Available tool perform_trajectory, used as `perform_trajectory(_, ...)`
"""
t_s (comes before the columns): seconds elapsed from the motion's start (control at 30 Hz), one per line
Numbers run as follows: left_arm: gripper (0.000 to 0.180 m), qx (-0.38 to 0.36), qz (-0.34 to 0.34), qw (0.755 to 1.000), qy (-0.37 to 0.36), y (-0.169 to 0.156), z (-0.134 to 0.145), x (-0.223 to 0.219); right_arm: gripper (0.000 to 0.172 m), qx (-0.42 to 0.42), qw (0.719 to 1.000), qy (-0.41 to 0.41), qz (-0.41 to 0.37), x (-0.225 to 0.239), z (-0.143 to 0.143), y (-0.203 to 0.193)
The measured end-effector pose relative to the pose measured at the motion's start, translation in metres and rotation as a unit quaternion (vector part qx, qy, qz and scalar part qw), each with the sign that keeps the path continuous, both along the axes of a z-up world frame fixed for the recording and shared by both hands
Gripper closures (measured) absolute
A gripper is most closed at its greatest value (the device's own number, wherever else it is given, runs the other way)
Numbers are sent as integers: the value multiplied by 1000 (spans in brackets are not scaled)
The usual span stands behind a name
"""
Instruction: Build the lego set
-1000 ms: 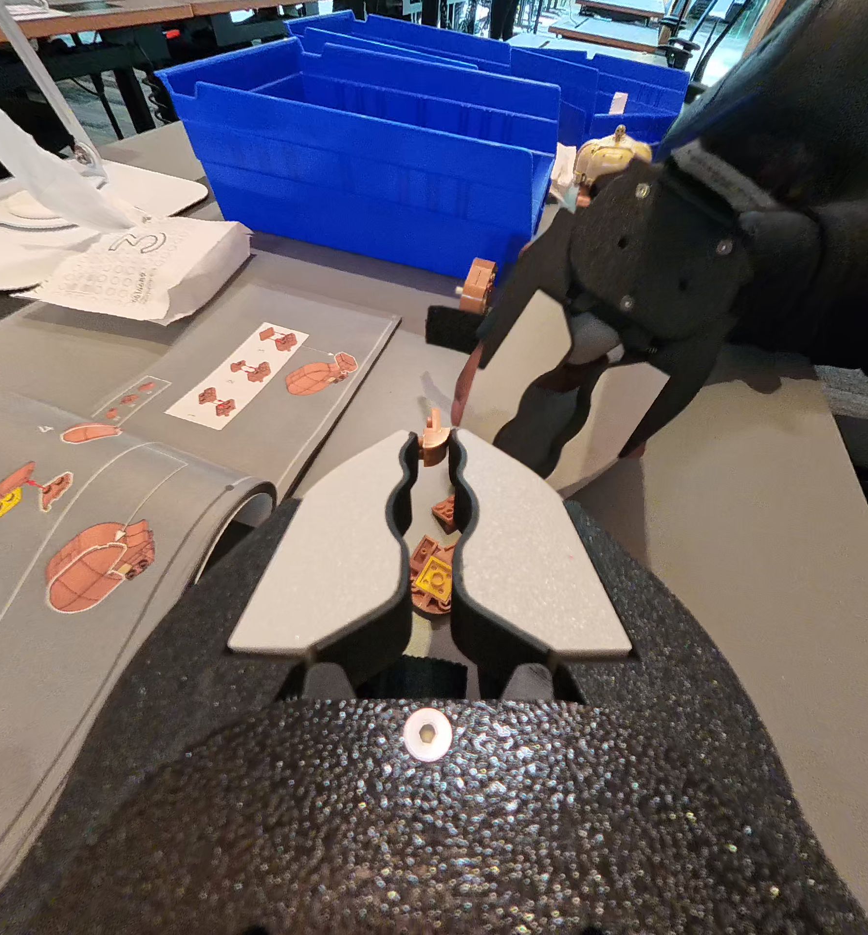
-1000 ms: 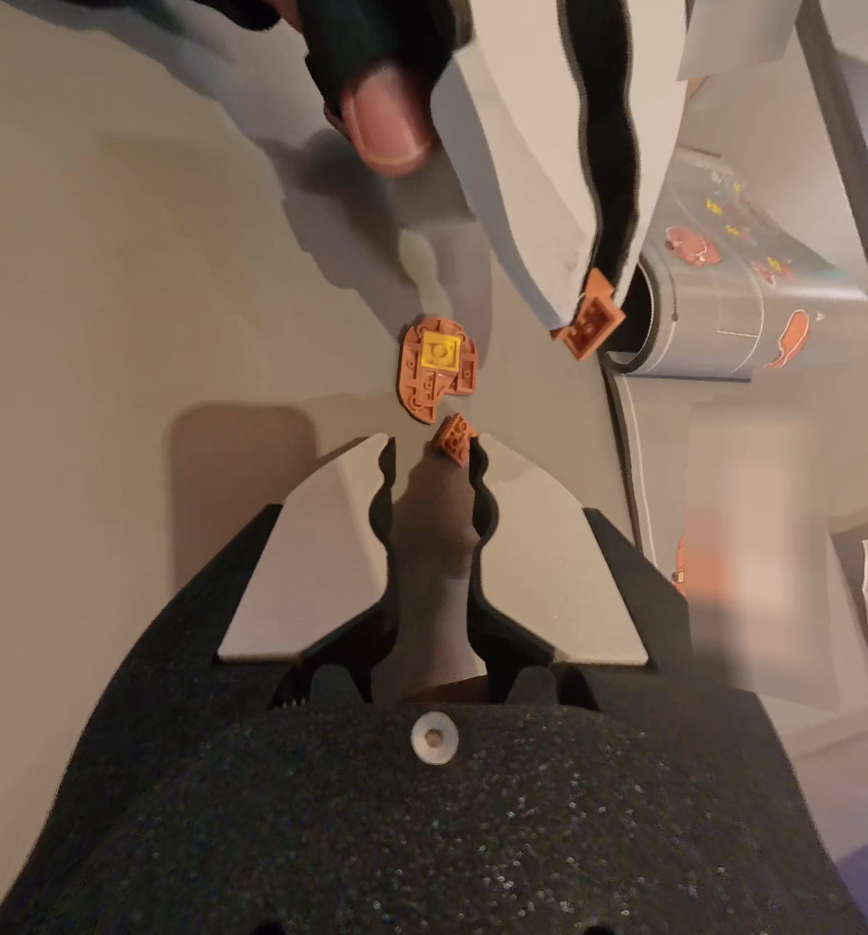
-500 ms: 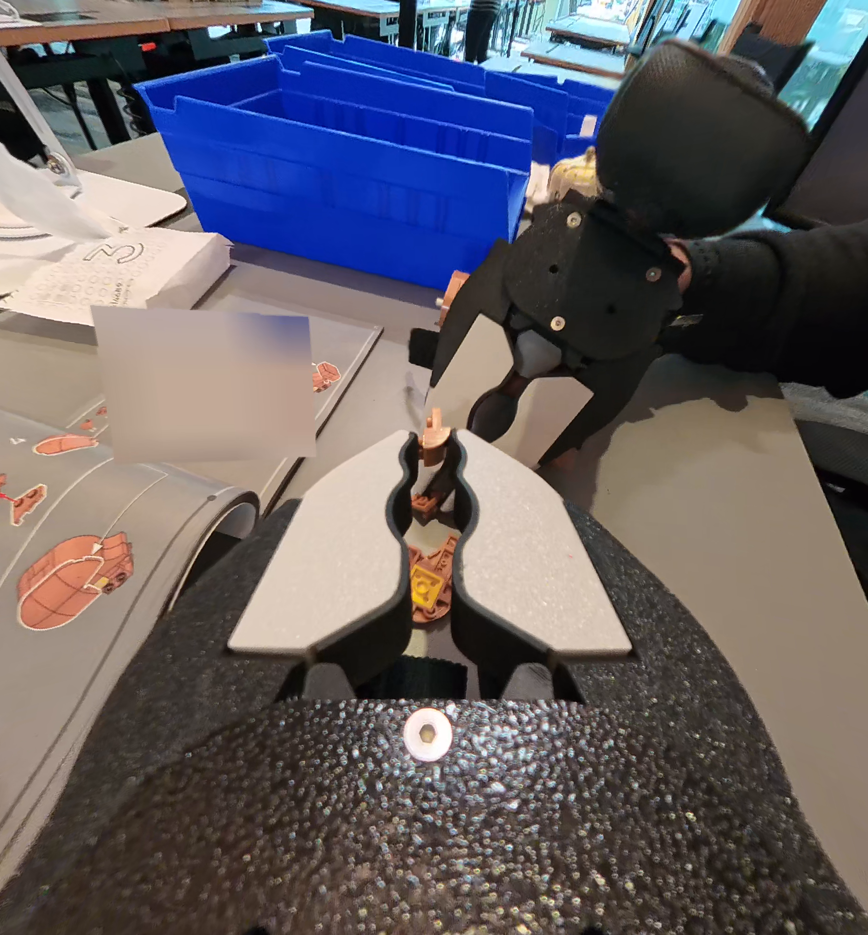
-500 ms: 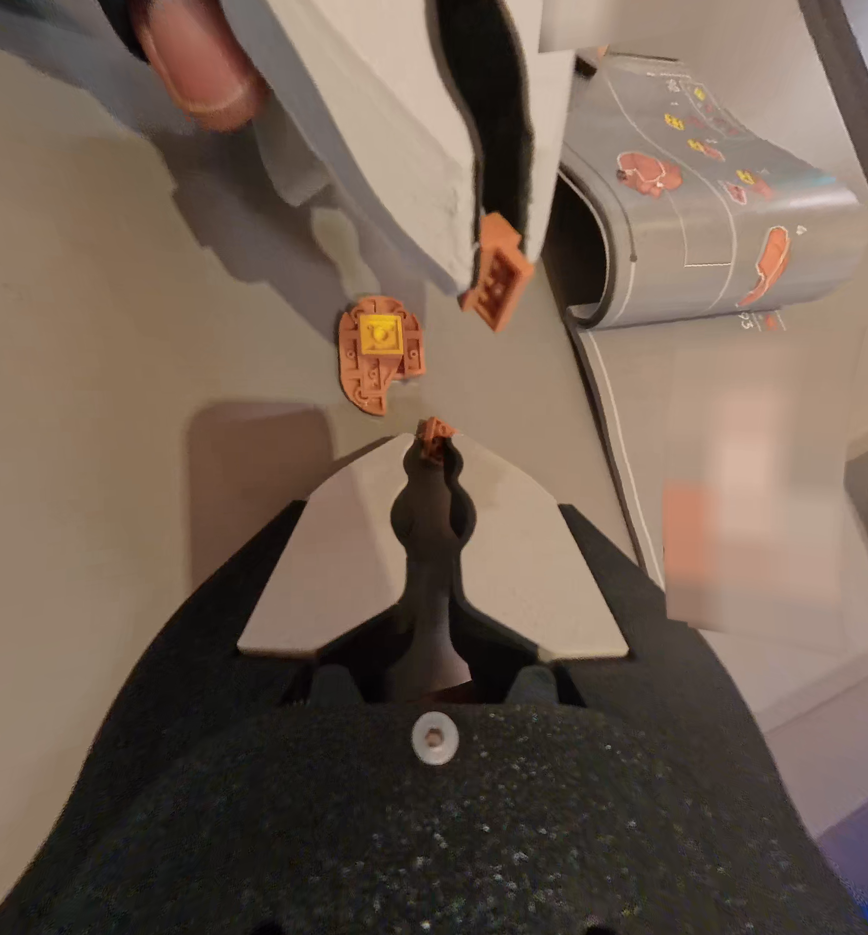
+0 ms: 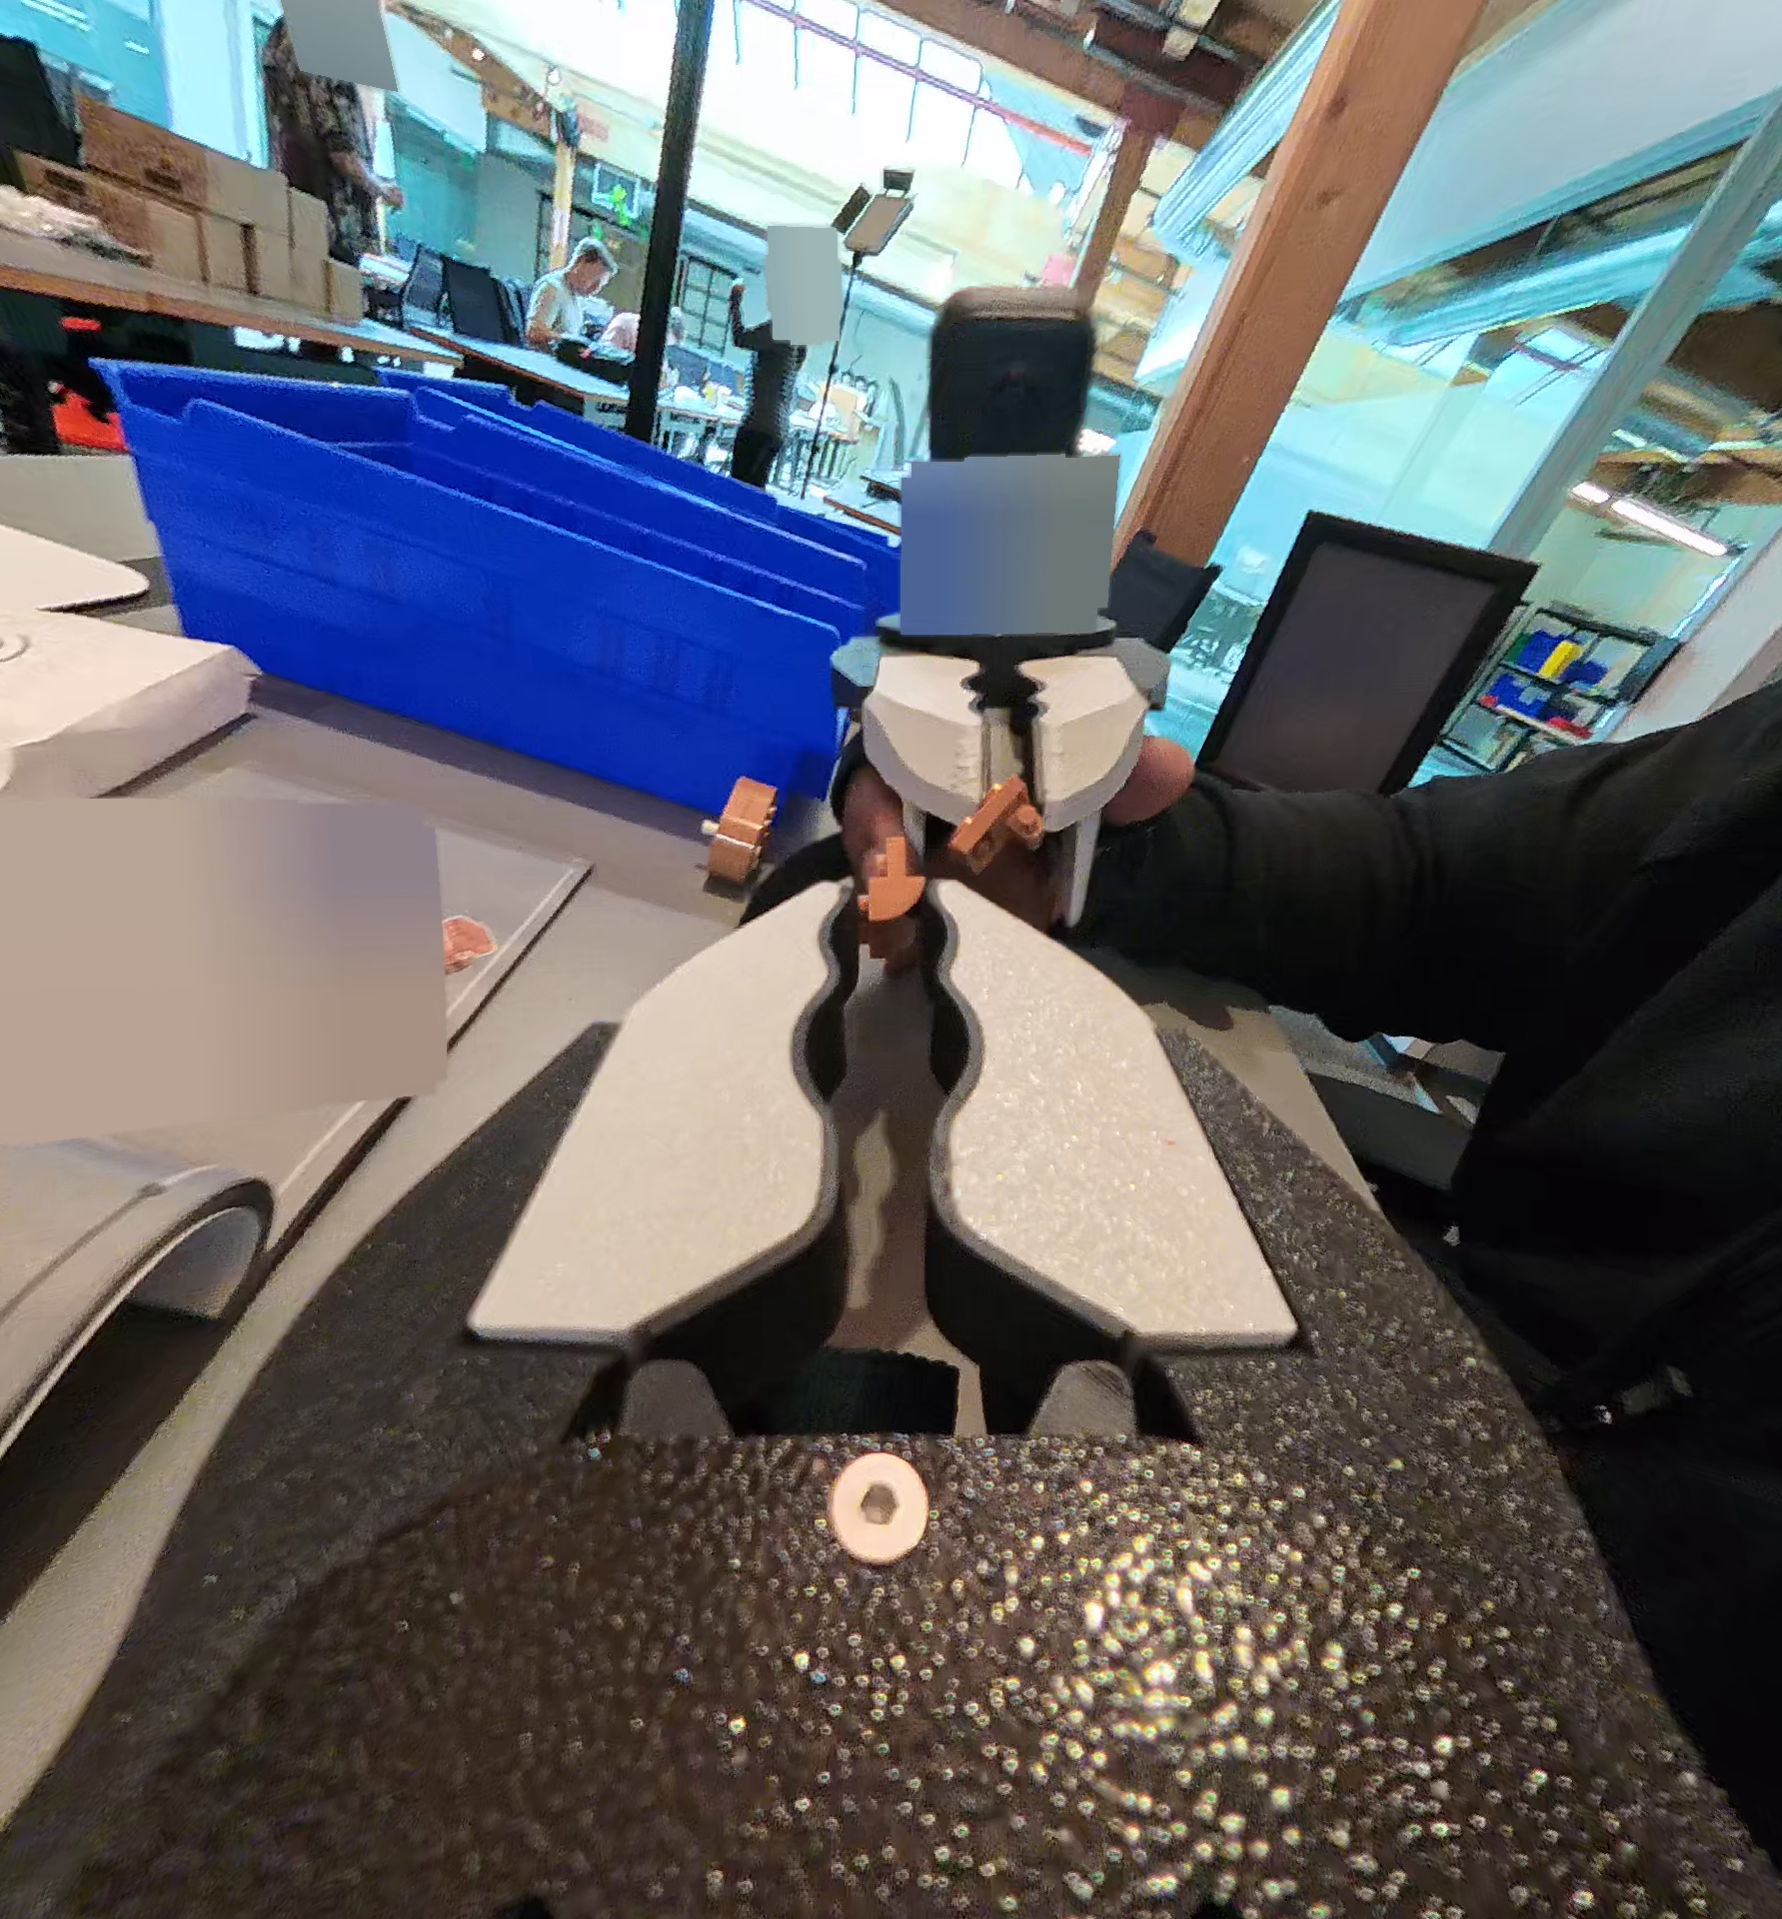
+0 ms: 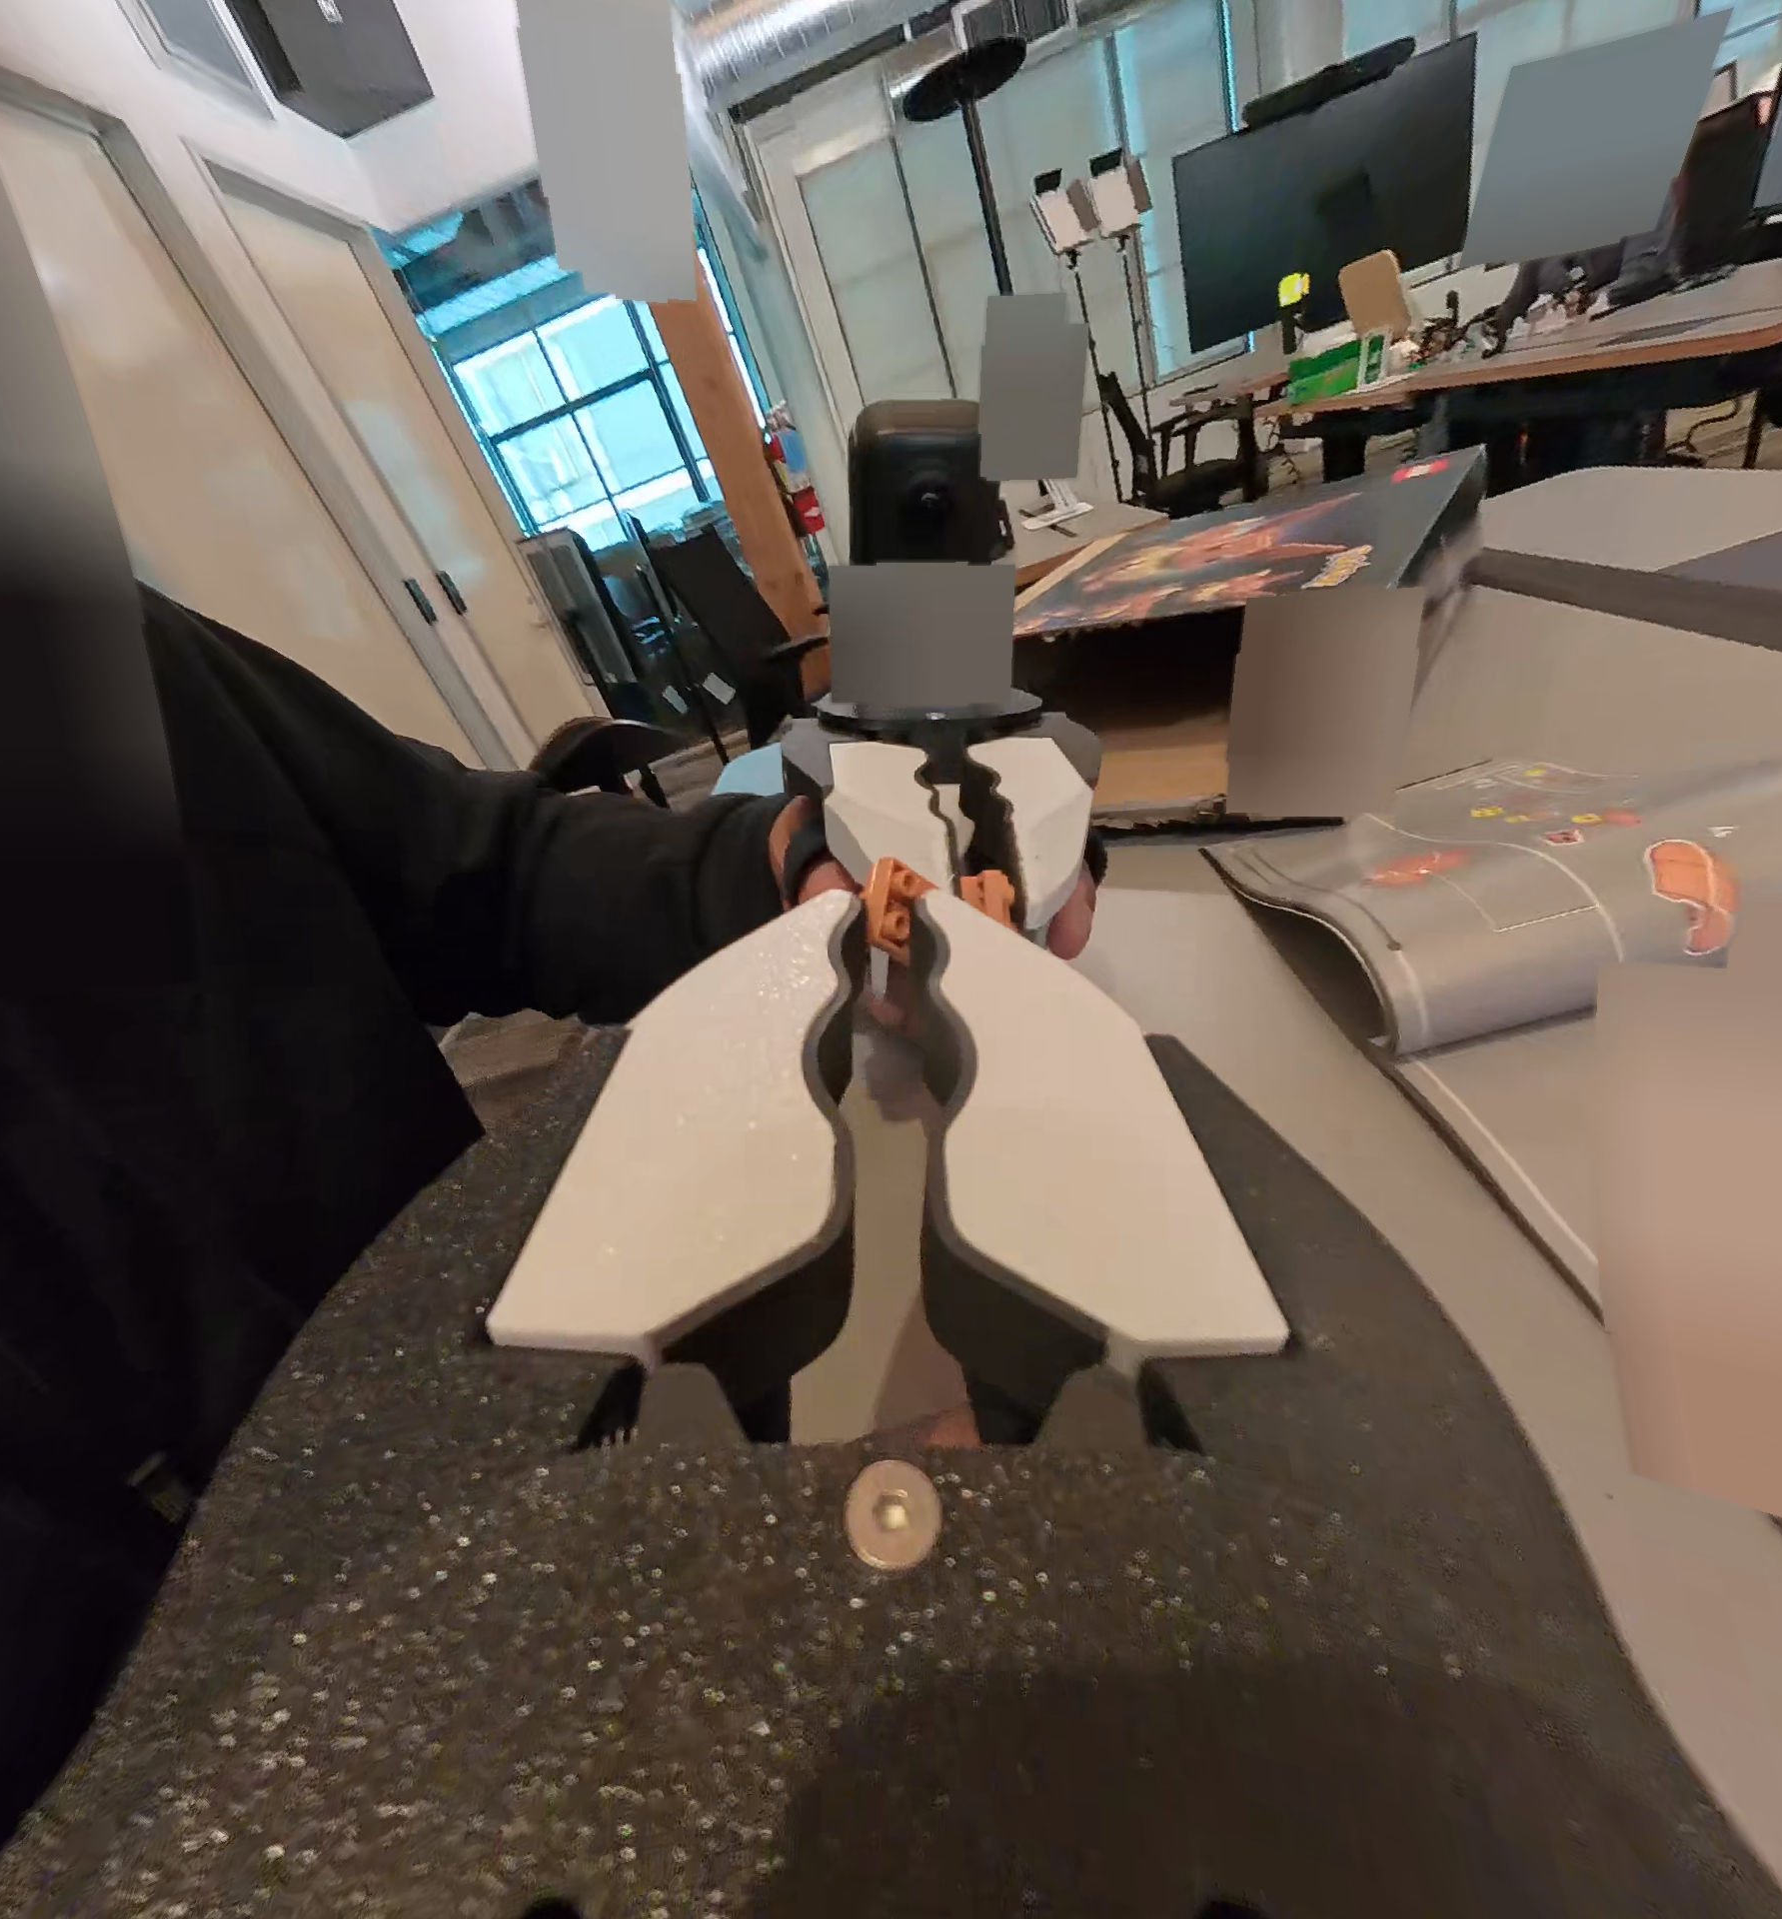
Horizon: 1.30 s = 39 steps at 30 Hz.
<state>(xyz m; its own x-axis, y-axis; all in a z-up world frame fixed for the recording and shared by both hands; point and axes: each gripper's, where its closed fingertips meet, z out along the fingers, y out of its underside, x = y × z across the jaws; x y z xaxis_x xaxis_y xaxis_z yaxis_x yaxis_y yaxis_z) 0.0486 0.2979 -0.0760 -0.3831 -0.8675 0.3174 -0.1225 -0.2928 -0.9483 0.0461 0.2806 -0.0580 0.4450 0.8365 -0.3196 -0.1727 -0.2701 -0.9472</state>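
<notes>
Both grippers are held up above the grey table and face each other tip to tip. In the left wrist view my left gripper [image 5: 892,906] is shut on a small brown lego piece [image 5: 895,888] with a rounded edge. Just beyond it, the right gripper [image 5: 1006,774] holds a small brown plate [image 5: 992,822]. In the right wrist view my right gripper [image 6: 888,931] is shut on that studded brown plate [image 6: 895,901]. The left gripper [image 6: 969,883] shows opposite it with its brown piece [image 6: 988,895]. The two pieces are close together but apart.
Blue bins [image 5: 471,582] stand at the back of the table. A brown round lego part [image 5: 744,831] lies in front of them. The curled instruction booklet [image 6: 1489,914] lies to one side, with a white paper bag [image 5: 35,685] and the set's box [image 6: 1260,561] beyond. The grippers are tip to tip, or close to it.
My right gripper closed on the small brown plate on the table. Both grippers then rose and turned to face each other. The brown-and-yellow assembly has dropped out of view.
</notes>
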Motion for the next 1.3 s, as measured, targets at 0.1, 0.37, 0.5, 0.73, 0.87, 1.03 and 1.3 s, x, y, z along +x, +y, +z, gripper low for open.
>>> perform_trajectory(0.1, 170, 3, -8, 1000, -20, -5, 5, -1, 164, -9, 1000, 12, 11, -2, -1, -1)
perform_trajectory(0.37, 170, 13, -15, 999, -28, -10, 6, -1, 164, -13, 999, 36, 12, 0, 2, -1)
perform_trajectory(0.5, 170, 9, -17, 999, -32, -11, 7, -2, 164, -15, 999, 49, 15, 0, 4, -1)
perform_trajectory(0.73, 170, -8, -22, 999, -41, -13, 10, -2, 165, -23, 997, 66, 24, -3, 4, -2)
perform_trajectory(0.87, 170, -15, -26, 999, -43, -14, 11, -2, 165, -22, 997, 71, 25, -3, 5, -2)
perform_trajectory(1.03, 170, -23, -22, 998, -50, -14, 13, -2, 165, -20, 997, 77, 22, -3, 6, -2)
perform_trajectory(1.3, 170, -20, -13, 998, -53, -12, 14, -1, 164, 5, 999, 45, -9, -4, 6, -1)
